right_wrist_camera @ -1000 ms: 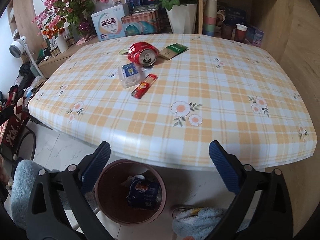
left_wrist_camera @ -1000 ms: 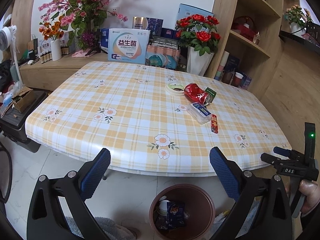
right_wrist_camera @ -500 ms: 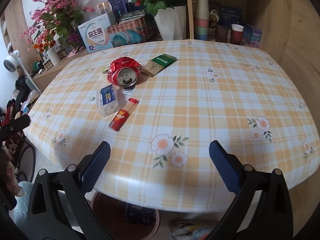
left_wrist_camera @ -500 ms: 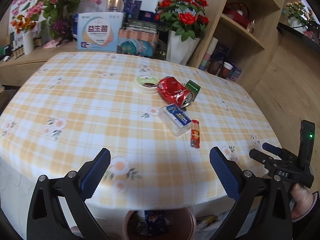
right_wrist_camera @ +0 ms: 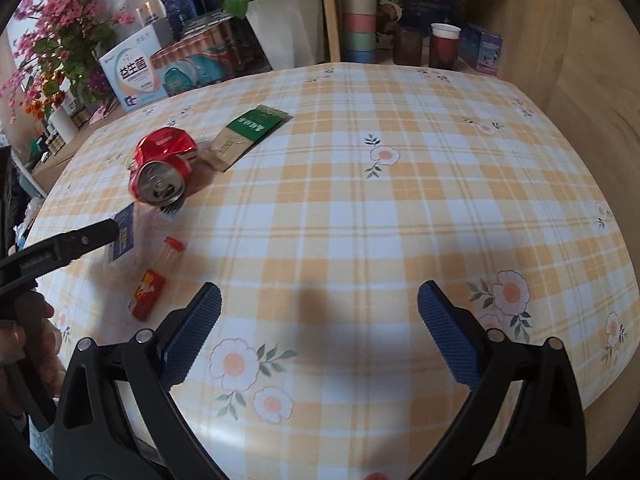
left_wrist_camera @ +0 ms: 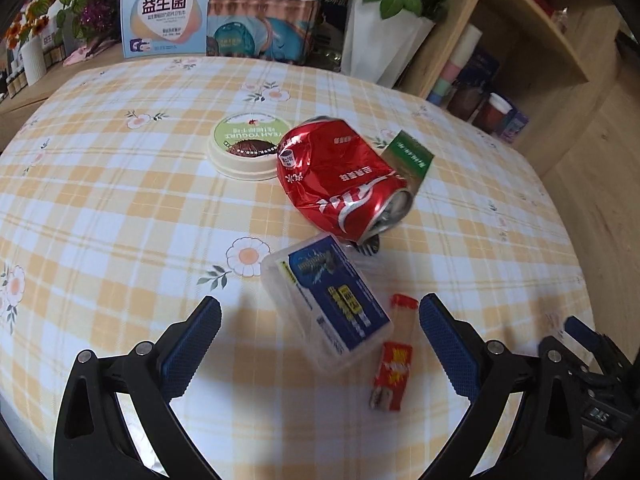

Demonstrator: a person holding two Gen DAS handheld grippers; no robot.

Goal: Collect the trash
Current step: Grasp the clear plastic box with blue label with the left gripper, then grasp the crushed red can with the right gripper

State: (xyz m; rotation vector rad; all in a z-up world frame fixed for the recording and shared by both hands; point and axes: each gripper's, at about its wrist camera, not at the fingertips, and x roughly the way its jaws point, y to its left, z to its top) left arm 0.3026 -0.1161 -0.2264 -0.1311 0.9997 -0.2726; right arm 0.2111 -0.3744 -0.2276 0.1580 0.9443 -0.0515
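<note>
Trash is lying in a loose cluster on the desk (left_wrist_camera: 100,208), which is wearing an orange-and-white plaid cloth printed with flowers. In the left wrist view the left gripper (left_wrist_camera: 320,334) is hovering over the near part of the cluster with its jaws spread wide and gripping nothing. Between its blue pads (left_wrist_camera: 192,344) a clear plastic box with a blue label (left_wrist_camera: 326,304) is lying flat. Just beside that box, at 3 o'clock from it, a small red packet (left_wrist_camera: 394,364) is lying lengthwise; its print is too blurred to read. At 12 o'clock from the box a crushed red soda can (left_wrist_camera: 340,178) is resting on its side, its open end pointing toward the camera. A round yogurt lid (left_wrist_camera: 248,146) is sitting at 10 o'clock from the can, touching it or nearly so. A green and tan wrapper (left_wrist_camera: 410,158) is peeking out from behind the can at 2 o'clock.

In the right wrist view the right gripper (right_wrist_camera: 318,334) is hanging above a bare stretch of the cloth, jaws likewise wide apart and empty, with the trash well off at its 10 o'clock. A hand (right_wrist_camera: 28,344) is holding the other tool at the left edge. Boxes, flowers in a white vase (right_wrist_camera: 292,28) and stacked cups (right_wrist_camera: 359,20) are standing behind the desk.
</note>
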